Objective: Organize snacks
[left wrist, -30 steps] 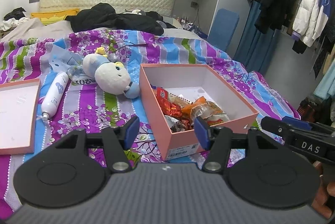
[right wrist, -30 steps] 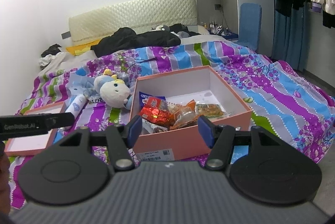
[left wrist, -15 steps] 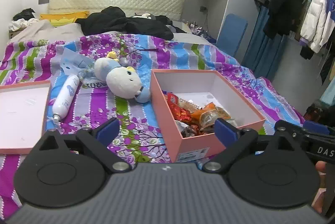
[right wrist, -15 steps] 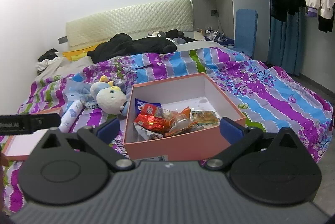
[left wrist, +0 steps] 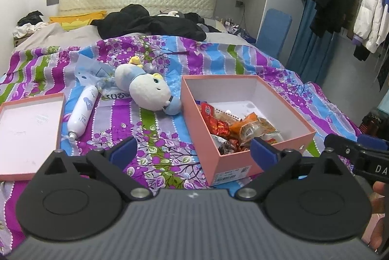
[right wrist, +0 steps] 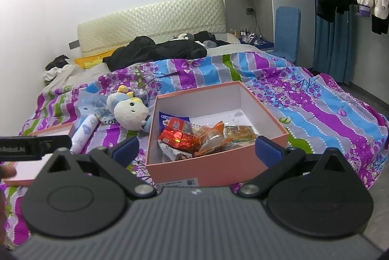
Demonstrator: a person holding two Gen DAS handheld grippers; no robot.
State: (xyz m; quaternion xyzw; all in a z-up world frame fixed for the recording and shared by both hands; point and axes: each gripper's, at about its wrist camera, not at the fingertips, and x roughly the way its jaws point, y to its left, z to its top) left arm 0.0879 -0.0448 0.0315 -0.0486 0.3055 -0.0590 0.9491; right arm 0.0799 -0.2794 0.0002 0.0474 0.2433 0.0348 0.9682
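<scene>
Evidently your left gripper and right gripper have just been opening; both released, empty, snacks untouched in the pink box.

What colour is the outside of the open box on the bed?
Salmon pink outside, white inside; the box shows best in the right wrist view.

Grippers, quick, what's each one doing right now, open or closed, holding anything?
Left gripper: open, jaws just widened, holding nothing.
Right gripper: open, jaws just widened, holding nothing.
</scene>
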